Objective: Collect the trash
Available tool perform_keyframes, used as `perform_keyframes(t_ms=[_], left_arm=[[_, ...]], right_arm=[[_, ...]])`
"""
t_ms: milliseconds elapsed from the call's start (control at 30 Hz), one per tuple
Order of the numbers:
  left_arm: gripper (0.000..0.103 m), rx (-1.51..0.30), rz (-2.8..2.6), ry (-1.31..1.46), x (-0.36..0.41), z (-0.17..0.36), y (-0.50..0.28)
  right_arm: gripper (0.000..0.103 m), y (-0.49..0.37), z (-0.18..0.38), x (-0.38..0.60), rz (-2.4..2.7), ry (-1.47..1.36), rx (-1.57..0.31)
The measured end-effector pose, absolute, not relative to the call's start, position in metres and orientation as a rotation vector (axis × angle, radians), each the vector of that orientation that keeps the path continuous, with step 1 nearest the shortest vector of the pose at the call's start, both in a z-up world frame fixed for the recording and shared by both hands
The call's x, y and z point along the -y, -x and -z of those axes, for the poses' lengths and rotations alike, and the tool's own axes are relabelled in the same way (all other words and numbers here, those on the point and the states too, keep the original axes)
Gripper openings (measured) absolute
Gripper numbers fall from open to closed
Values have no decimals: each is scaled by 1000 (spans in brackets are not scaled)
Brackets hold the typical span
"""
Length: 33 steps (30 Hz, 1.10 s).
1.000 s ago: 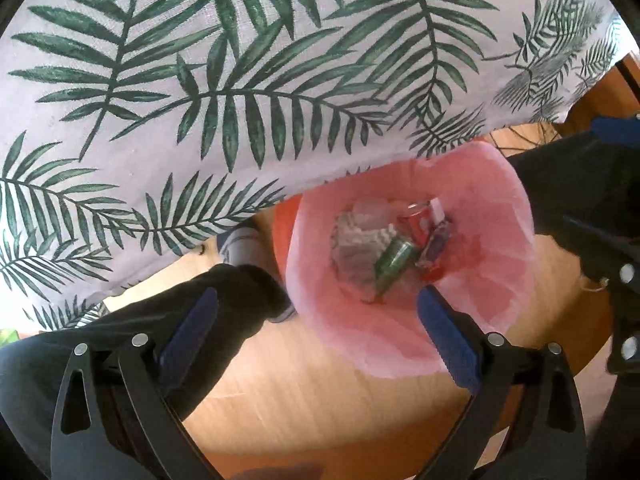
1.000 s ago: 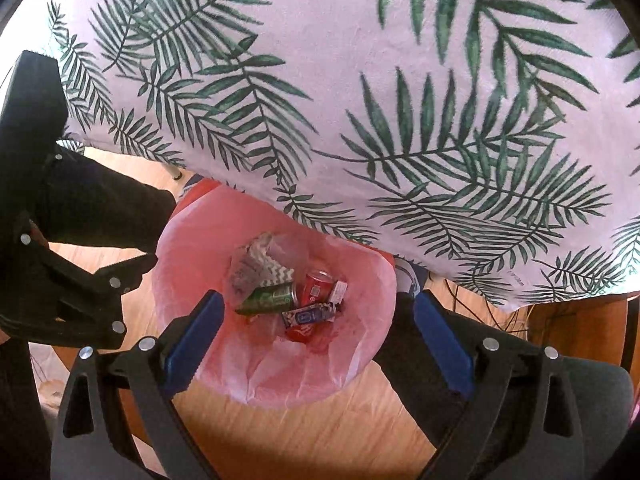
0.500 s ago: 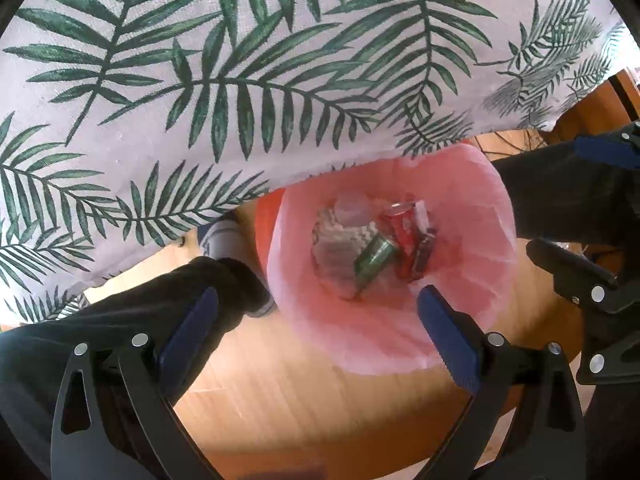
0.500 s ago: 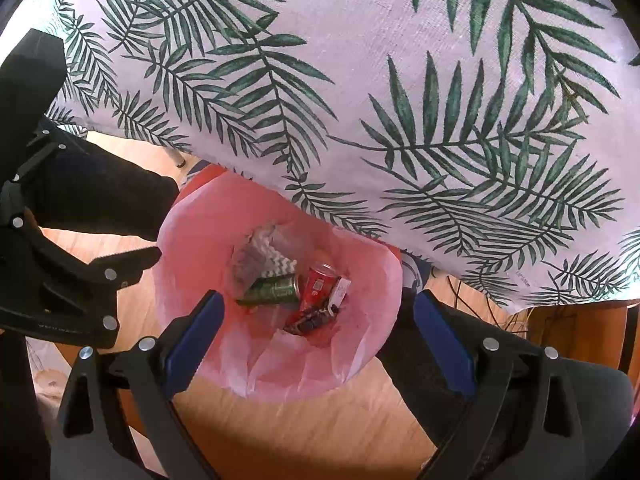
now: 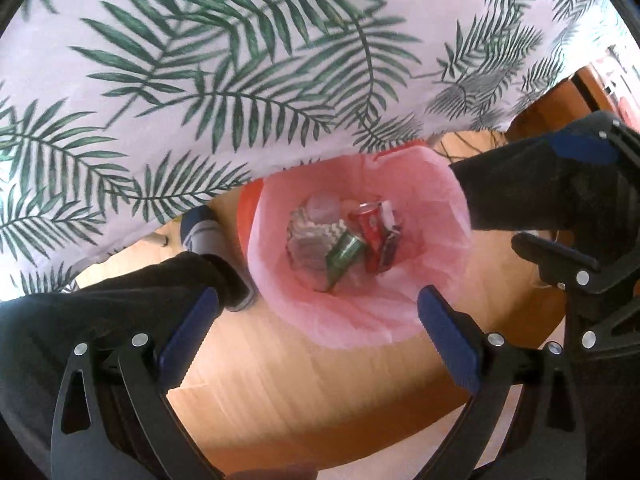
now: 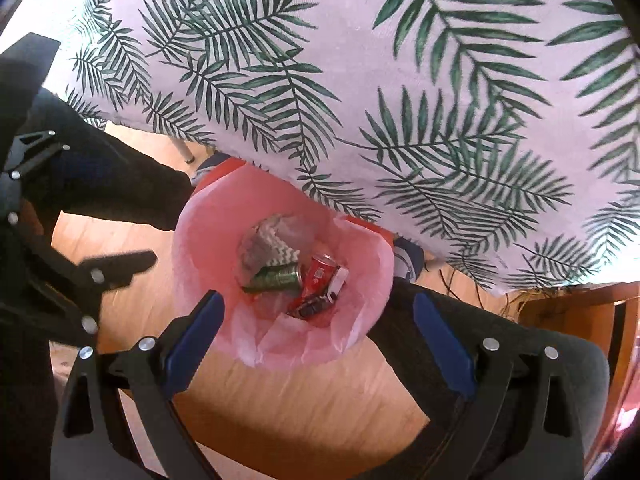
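A bin lined with a pink bag (image 5: 432, 208) (image 6: 208, 240) stands on the wooden floor, partly under the table edge. In it lie a green can (image 5: 343, 256) (image 6: 278, 278), a red can (image 5: 370, 226) (image 6: 318, 272), a dark wrapper (image 5: 389, 249) (image 6: 310, 307) and crumpled paper and plastic (image 5: 310, 236) (image 6: 270, 242). My left gripper (image 5: 316, 312) is open and empty above the bin's near rim. My right gripper (image 6: 316, 312) is open and empty above the bin too. Each gripper shows at the edge of the other's view.
A white tablecloth with green palm leaves (image 5: 240, 80) (image 6: 400, 80) hangs over the far side of the bin. The person's dark-trousered legs (image 5: 100, 312) (image 6: 500, 344) and shoes (image 5: 200, 228) flank the bin. A wooden furniture piece (image 6: 568, 312) stands at the right.
Both grippers have drifted upward and back from the bin, which looks smaller and more central. The dark wrapper has settled beside the red can. Both stay open and empty.
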<state>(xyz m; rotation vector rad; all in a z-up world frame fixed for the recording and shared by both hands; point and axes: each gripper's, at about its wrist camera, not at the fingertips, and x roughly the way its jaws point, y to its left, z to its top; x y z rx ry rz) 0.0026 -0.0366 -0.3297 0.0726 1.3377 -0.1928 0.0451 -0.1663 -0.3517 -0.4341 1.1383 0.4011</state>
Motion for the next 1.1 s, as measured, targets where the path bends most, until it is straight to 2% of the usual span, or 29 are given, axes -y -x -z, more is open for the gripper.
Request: perform_keyframes(t_ms=[267,1100], left_arm=[[97,-1295,196,-12,24,312,6],[97,-1298,212,-38,27,316,7]], right_arm=[[94,-37,348,170,-405,444,-1142],[94,-39,352,170,-402,447,-1148]])
